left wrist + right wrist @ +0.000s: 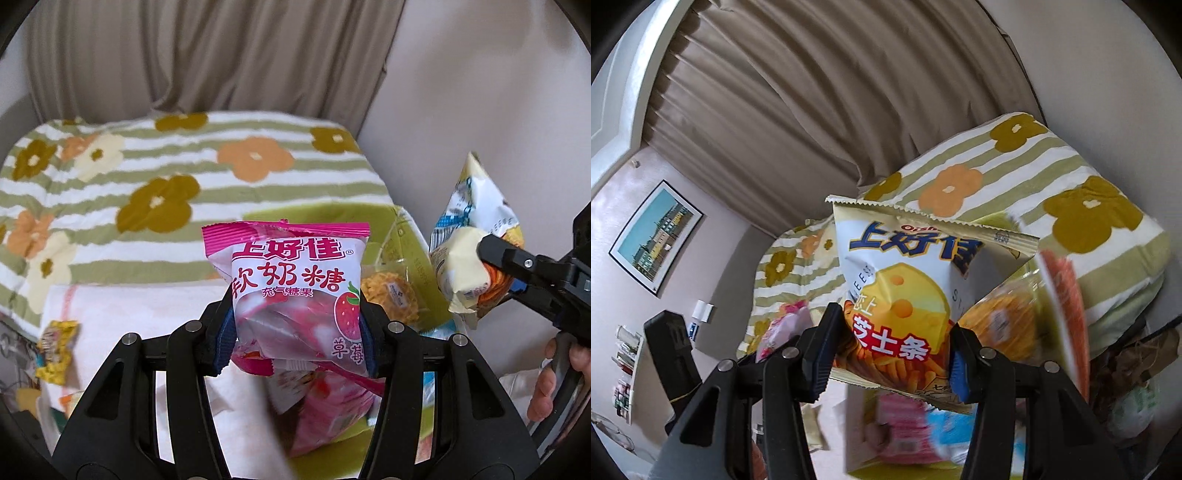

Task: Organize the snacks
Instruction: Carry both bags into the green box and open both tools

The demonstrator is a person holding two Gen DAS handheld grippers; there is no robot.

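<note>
Left gripper: jaws pinching the strawberry soft-candy bag by its lower half, so the bag stands upright and clear of the pile, likely lifted for sorting.
Right gripper: jaws pinching the cheese-stick snack bag low on its sides, top seal up; in the left wrist view this bag hangs at 3 o'clock, well apart from the pink one.
Green box: sits just behind and below the candy bag, from 1 to 5 o'clock; probably the collecting place, since several packets already lie in it.
In the box: one clear pack of round yellow snacks, one more pink packet; others too blurred to count.
Loose: one small yellow packet at 9 o'clock on the pale cloth.
Held count: two bags, one per gripper.
Behind: floral striped quilt, beige curtain.
</note>
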